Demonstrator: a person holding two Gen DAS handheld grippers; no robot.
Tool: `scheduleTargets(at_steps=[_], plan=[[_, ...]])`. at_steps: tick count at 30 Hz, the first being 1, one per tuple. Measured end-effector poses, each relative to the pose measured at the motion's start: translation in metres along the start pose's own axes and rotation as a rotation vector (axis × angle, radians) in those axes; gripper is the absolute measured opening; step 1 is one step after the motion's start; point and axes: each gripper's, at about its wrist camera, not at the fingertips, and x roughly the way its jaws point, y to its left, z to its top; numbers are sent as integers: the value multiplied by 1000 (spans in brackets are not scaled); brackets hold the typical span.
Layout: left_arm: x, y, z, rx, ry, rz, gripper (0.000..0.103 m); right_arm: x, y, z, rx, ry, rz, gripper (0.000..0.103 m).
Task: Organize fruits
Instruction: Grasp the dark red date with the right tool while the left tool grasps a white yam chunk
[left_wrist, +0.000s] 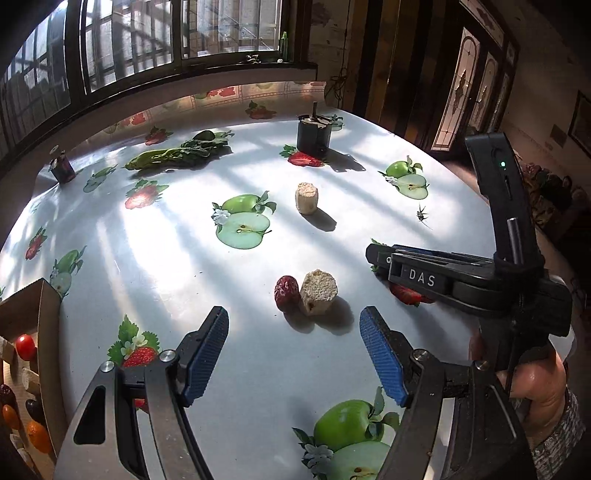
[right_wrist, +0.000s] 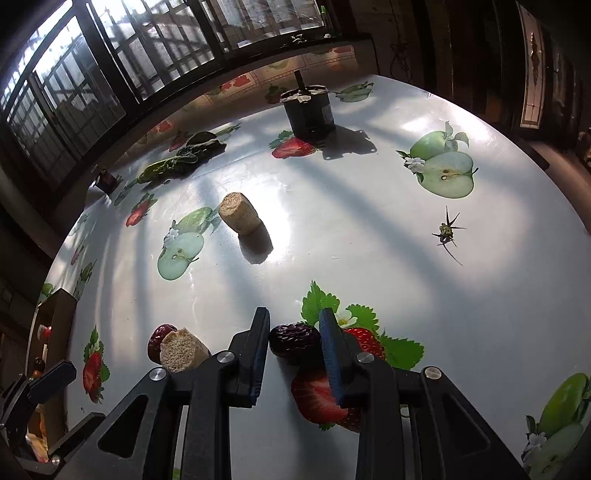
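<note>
Pinching a dark date (right_wrist: 294, 340) between the right claw (right_wrist: 293, 341) pads, low on the bench (right_wrist: 332, 229). Hovering wide apart, left claw (left_wrist: 293, 354), just short of a red date (left_wrist: 286, 293) touching a corn chunk (left_wrist: 318, 291).

Dark wrinkled date (right_wrist: 294, 340) (lying flat) between jaws

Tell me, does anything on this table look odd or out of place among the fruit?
Yes: a small spiky insect-like thing sits on the bare tablecloth, right of the loose pieces; whether it is alive or a toy is unclear. A bunch of leafy greens and a dark cylinder with a post near the window aren't fruit either.
</note>
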Motion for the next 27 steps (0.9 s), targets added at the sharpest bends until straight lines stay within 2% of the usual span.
scheduleTargets(at_steps=[2, 4, 9, 10, 11, 18, 24, 27], plan=[[10, -12, 9, 60, -13, -24, 73, 0, -1, 1, 3, 0, -4, 29], [25, -20, 17, 106, -1, -13, 72, 0, -2, 1, 9, 1, -10, 29], [71, -16, 24, 143, 99, -48, 71, -1, -14, 4, 63, 8, 20, 29], [76, -15, 21, 149, 118, -43, 64, -1, -16, 5, 74, 10, 30, 29], [80, -14, 18, 161, 134, -21, 50, -2, -18, 5, 84, 11, 33, 29], [69, -4, 3, 163, 134, -2, 49, -4, -24, 6, 108, 14, 35, 29], [69, -8, 5, 159, 119, 7, 49, -3, -23, 5, 103, 12, 40, 29], [57, -9, 9, 153, 73, 6, 45, -3, -23, 5, 107, 6, 41, 29]])
